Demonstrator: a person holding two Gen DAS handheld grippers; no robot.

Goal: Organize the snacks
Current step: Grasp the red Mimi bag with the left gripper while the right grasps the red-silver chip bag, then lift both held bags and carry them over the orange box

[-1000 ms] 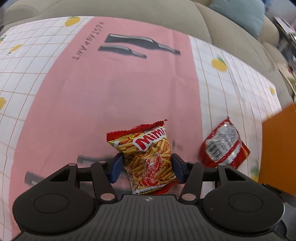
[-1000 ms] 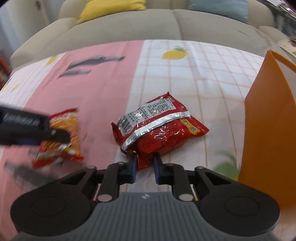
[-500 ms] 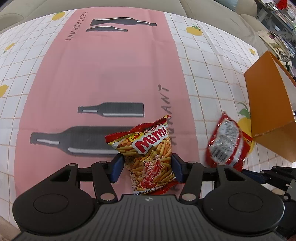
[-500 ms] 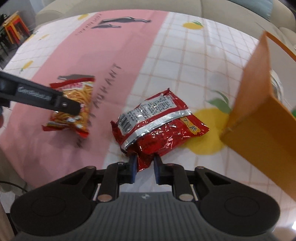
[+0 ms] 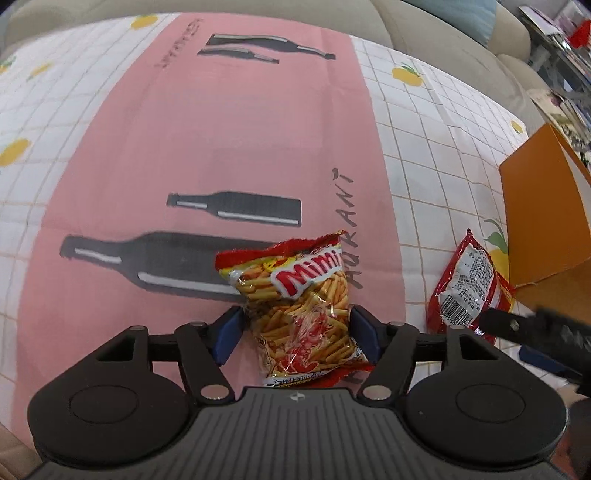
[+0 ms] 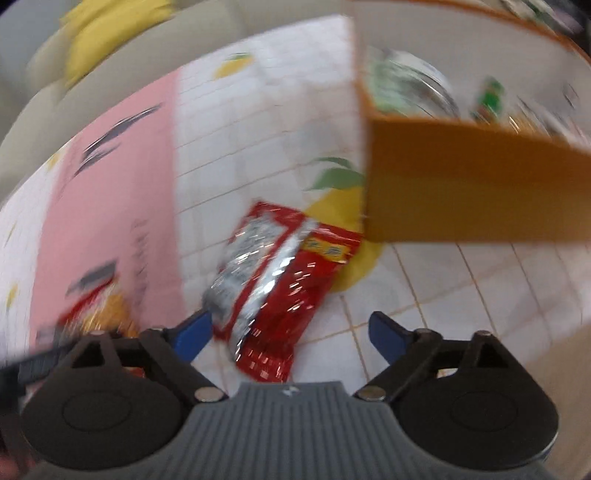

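A yellow-and-red Mimi snack packet sits between the blue pads of my left gripper, over the pink stripe of the tablecloth. The jaws are opening and the pads stand just off its sides. A red foil packet lies on the white checked cloth between the fingers of my right gripper. Those jaws are opening wide, and the right pad is well clear of the packet. In the left wrist view the red foil packet lies beside the orange box, with a finger of the right gripper by its near end.
The orange box stands open at the right and holds several blurred snack items. The tablecloth has a pink band with black bottle prints. A beige sofa runs along the far edge. The right wrist view is blurred by motion.
Both pairs of jaws have spread. The right gripper has let go of the red packet and rolled, and the orange box looms closer. The Mimi packet has tilted between the left pads.
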